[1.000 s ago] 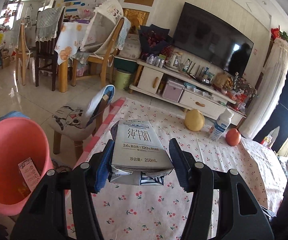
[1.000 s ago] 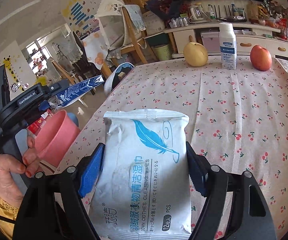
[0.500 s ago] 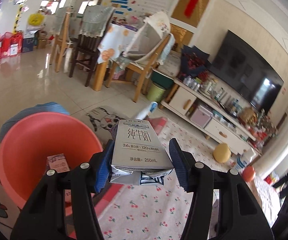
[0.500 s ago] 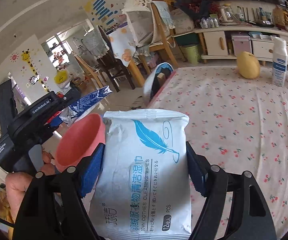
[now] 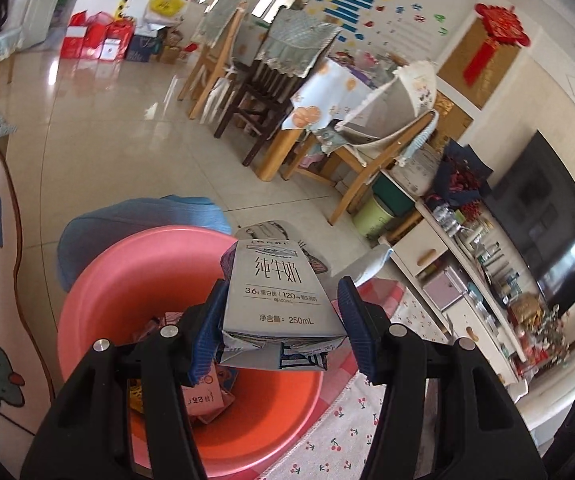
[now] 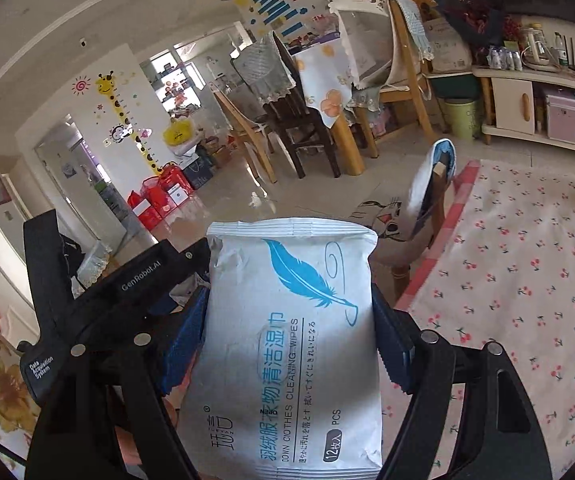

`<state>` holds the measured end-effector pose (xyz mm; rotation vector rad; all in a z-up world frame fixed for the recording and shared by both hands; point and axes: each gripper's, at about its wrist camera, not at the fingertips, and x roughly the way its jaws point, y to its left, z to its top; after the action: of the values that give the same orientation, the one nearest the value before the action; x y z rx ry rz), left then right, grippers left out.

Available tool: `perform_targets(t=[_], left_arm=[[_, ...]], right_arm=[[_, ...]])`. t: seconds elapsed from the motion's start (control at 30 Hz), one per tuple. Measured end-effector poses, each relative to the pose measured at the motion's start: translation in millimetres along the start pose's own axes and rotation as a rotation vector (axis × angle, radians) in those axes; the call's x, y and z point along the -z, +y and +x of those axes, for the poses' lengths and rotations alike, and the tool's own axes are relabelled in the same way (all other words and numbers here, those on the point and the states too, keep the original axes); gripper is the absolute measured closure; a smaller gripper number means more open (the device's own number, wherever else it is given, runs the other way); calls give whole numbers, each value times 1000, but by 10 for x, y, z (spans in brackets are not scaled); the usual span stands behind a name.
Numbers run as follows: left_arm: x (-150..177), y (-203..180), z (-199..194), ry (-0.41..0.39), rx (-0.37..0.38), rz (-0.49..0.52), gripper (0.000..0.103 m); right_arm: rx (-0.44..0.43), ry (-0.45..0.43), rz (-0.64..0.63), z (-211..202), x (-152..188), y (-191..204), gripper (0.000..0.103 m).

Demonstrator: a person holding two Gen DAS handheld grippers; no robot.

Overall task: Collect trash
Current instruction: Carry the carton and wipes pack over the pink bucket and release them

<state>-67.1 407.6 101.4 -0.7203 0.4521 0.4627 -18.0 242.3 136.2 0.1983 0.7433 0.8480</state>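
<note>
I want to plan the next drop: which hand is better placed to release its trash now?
Left, probably. Its milk carton hangs directly over the pink basin; the right's wipes pack shows no basin below.

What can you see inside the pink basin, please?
Inside the pink basin lie small pink packets and other scraps. The milk carton and left gripper cover the rest.
</note>
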Motion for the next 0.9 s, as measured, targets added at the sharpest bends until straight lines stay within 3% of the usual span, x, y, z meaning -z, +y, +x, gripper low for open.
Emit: perform_targets(t=[0.73,0.83,0.9], left_arm=[[-83,658,213,70,-66,-260,45],[-88,701,217,70,-90,-277,34],[-95,706,204,61,-98,-280,33]], right_arm=[[-103,47,43,839,22,141,23],[-70,36,41,825,48,122,17],[-44,22,20,776,68,120,15]])
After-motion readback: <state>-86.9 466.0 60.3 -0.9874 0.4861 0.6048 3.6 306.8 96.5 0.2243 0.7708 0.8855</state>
